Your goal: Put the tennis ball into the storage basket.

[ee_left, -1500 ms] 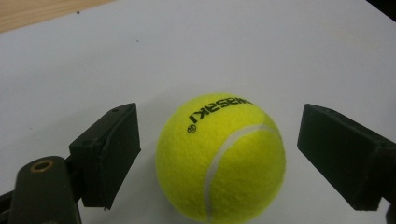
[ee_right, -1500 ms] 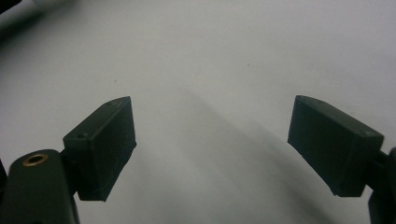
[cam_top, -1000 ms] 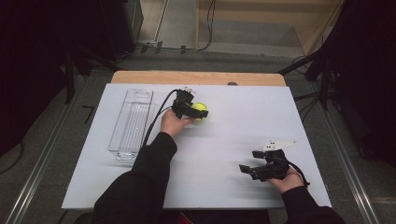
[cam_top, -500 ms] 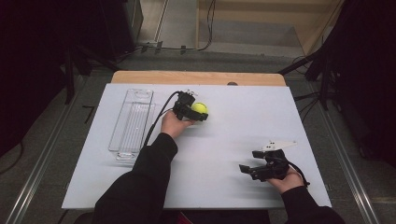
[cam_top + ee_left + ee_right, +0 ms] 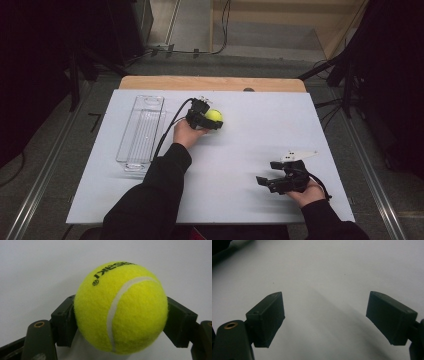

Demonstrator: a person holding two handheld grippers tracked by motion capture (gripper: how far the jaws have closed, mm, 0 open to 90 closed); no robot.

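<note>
Both jaws of the left gripper (image 5: 120, 322) have just been closing and now press on either side of the tennis ball (image 5: 120, 306), which sits on the white table (image 5: 250, 150) toward its far middle, to the right of the clear tray (image 5: 141, 131). Over at the near right, well apart, the right gripper (image 5: 325, 317) holds its jaws wide with nothing between them.

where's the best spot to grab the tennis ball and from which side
Across its widest middle, coming in low and level along the table. The tennis ball is round with no handle, so only opposite sides of its girth give hold. The left gripper does this: its jaws have just been closing, with fingers on either flank.
</note>
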